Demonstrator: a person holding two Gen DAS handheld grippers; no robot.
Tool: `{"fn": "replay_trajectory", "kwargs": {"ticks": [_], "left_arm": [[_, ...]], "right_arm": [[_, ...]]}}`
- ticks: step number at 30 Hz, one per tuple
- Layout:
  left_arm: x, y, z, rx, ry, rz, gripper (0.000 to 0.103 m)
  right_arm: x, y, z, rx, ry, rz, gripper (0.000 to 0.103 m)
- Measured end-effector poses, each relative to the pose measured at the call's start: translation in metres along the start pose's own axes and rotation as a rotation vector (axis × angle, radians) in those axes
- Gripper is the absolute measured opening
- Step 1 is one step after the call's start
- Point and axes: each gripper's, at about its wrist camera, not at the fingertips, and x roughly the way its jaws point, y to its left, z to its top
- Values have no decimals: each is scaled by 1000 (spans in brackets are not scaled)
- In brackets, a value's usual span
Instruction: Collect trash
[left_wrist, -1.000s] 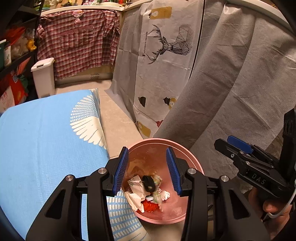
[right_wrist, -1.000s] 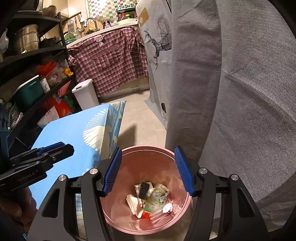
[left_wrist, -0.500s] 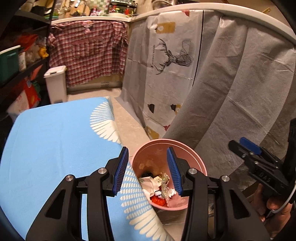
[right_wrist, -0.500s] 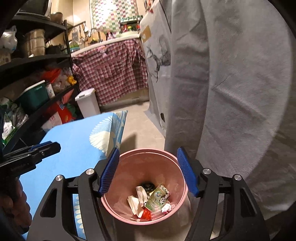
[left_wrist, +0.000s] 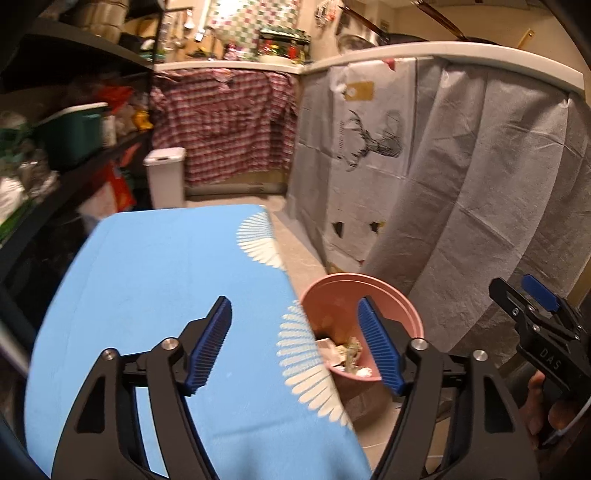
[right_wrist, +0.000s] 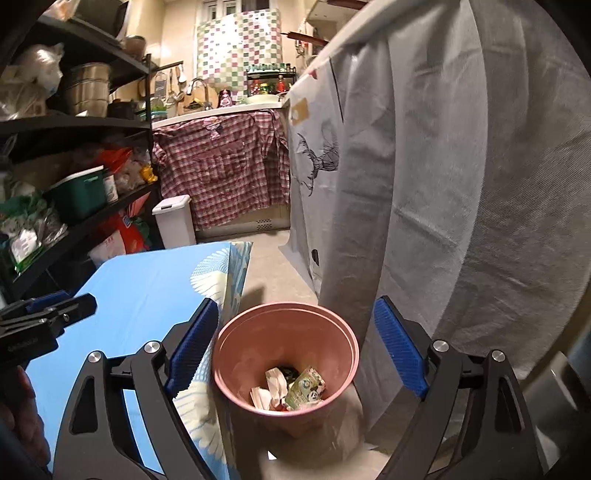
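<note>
A pink bin (right_wrist: 284, 354) stands on the floor beside the blue-covered table (right_wrist: 147, 295). It holds crumpled trash (right_wrist: 291, 387): white paper, a green-printed wrapper and something red. The bin also shows in the left wrist view (left_wrist: 360, 321), partly behind the table edge. My right gripper (right_wrist: 295, 350) is open and empty, high above the bin, with its jaws on either side of it. My left gripper (left_wrist: 295, 345) is open and empty above the table's right edge (left_wrist: 288, 295). The right gripper shows at the right of the left wrist view (left_wrist: 532, 310).
Grey cloth sheets (left_wrist: 461, 184) hang close on the right, one with a deer print (left_wrist: 369, 144). A white lidded bin (left_wrist: 164, 177) and a plaid shirt (left_wrist: 225, 122) stand at the back. Black shelves (right_wrist: 74, 192) with clutter line the left.
Both grippers have risen and pulled back from the bin. The left one has swung left over the blue table. Both stay open and empty.
</note>
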Motion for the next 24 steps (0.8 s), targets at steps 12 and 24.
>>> {"fn": "replay_trajectory", "kwargs": {"ticks": [12, 24], "left_arm": [[-37, 19, -43, -77, 43, 76, 72], [-22, 6, -59, -35, 70, 73, 72]], "right_arm": [[-16, 18, -28, -20, 91, -10, 88], [-9, 17, -32, -14, 112, -16, 88]]}}
